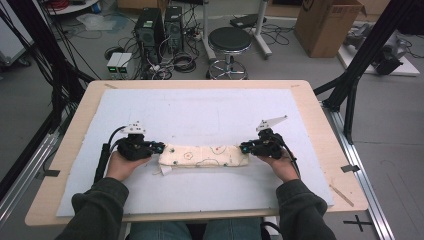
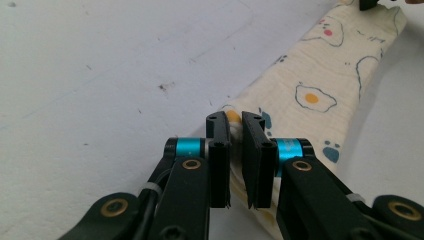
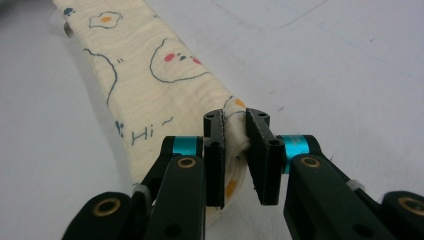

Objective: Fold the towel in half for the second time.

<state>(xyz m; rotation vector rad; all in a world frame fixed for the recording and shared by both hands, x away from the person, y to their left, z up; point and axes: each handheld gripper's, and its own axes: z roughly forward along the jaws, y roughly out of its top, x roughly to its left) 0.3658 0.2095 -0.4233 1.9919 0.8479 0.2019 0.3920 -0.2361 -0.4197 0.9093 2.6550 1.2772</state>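
Observation:
A cream cloth [image 1: 205, 155] printed with fried eggs and small drawings lies folded into a long narrow strip across the white mat. My left gripper [image 1: 159, 148] is shut on the strip's left end, with the fabric [image 2: 310, 95] pinched between its black jaws [image 2: 236, 131]. At the strip's right end my right gripper [image 1: 243, 148] is shut on the cloth [image 3: 150, 65], a fold of fabric squeezed between its pads [image 3: 235, 131]. Both grippers point inward toward each other, low over the mat, each held in a hand.
The white mat [image 1: 200, 110] covers most of the wooden table [image 1: 320, 125]. Behind the table on the floor stand a black stool [image 1: 229, 45], computer towers [image 1: 150, 30] with cables, and a cardboard box [image 1: 325, 25]. Black frame posts [image 1: 360, 65] rise at the right.

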